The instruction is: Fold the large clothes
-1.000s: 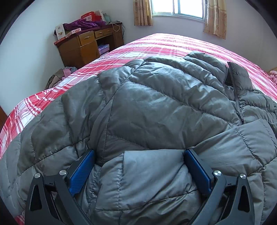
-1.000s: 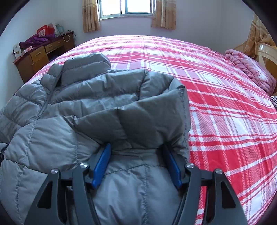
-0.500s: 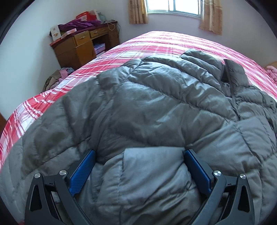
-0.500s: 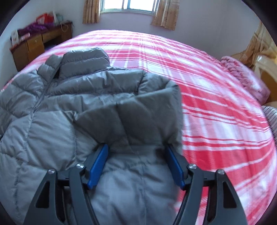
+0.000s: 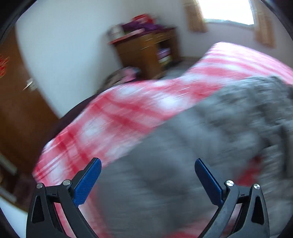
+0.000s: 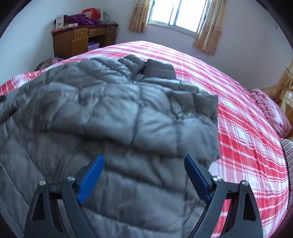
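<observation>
Glossy quilted jacket (image 6: 113,113), woven plaid bedspread (image 6: 238,128)

Home bedroom: plaid bed (image 6: 238,113), wooden desk (image 6: 80,42), curtained window (image 6: 175,14).

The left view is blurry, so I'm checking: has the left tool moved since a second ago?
Yes. The left tool swung left: the wooden desk now sits mid-frame, and the grey jacket fills only the right.

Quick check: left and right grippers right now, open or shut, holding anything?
Left gripper: open, holding nothing, above the grey jacket.
Right gripper: open, holding nothing.
</observation>
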`<state>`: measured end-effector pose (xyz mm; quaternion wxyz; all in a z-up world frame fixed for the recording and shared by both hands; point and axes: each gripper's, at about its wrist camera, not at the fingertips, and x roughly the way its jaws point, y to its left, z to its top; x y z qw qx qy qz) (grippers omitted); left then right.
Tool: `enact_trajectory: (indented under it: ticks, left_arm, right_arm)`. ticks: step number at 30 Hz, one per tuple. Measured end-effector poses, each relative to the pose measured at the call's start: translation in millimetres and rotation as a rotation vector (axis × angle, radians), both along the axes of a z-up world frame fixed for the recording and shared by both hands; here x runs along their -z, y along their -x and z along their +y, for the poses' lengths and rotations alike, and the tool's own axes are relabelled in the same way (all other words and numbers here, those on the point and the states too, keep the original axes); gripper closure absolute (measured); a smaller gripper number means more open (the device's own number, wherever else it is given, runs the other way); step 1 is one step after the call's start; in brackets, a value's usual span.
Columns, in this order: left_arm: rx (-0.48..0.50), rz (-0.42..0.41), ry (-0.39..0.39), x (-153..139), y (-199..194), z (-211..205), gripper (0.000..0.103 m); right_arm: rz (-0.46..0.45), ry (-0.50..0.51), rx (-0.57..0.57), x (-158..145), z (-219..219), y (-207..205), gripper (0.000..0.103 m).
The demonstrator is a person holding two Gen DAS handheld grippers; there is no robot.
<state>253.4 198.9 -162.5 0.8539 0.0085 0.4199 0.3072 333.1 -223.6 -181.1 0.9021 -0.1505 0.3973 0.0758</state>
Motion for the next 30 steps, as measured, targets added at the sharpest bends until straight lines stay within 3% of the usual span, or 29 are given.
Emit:
enact_trajectory:
  ticks: [2,5,9,10,11,12,13,15,16,22,25,30]
  left_arm:
    - [-0.071,0.018,0.061,13,20,31,0.001]
    - [-0.084,-0.028,0.254,25,44,55,0.001]
    - [-0.023,-0.079,0.359,23,42,41,0.003]
    - [0.0,-0.08,0.37,22,38,35,0.012]
    - [0.026,-0.061,0.37,23,31,27,0.018]
    - [0.042,-0.047,0.365,25,24,21,0.038]
    - [0.056,-0.04,0.351,26,19,16,0.051]
    - [0.077,-0.044,0.327,18,13,9,0.072]
    - [0.087,-0.051,0.325,11,11,6,0.078]
    - [0.2,-0.183,0.164,-70,5,-34,0.08]
    - [0.309,-0.239,0.146,-102,-7,-72,0.08]
    - [0.508,-0.305,0.159,-126,-33,-158,0.08]
  right_arm:
    - [0.001,-0.004,0.02,10,-1,3,0.012]
    - [-0.011,-0.031,0.064,14,-10,6,0.012]
    - [-0.012,-0.056,0.083,14,-14,11,0.012]
    - [-0.013,-0.053,0.082,13,-14,14,0.012]
    - [-0.016,-0.053,0.08,13,-14,16,0.012]
    - [-0.02,-0.055,0.08,12,-15,18,0.012]
    - [-0.025,-0.055,0.084,12,-17,20,0.012]
    - [-0.034,-0.061,0.093,11,-20,24,0.012]
    - [-0.037,-0.068,0.099,10,-23,26,0.012]
    - [-0.071,-0.103,0.137,2,-41,28,0.012]
    - [-0.077,-0.125,0.156,0,-48,25,0.012]
    - [-0.08,-0.153,0.165,0,-55,26,0.012]
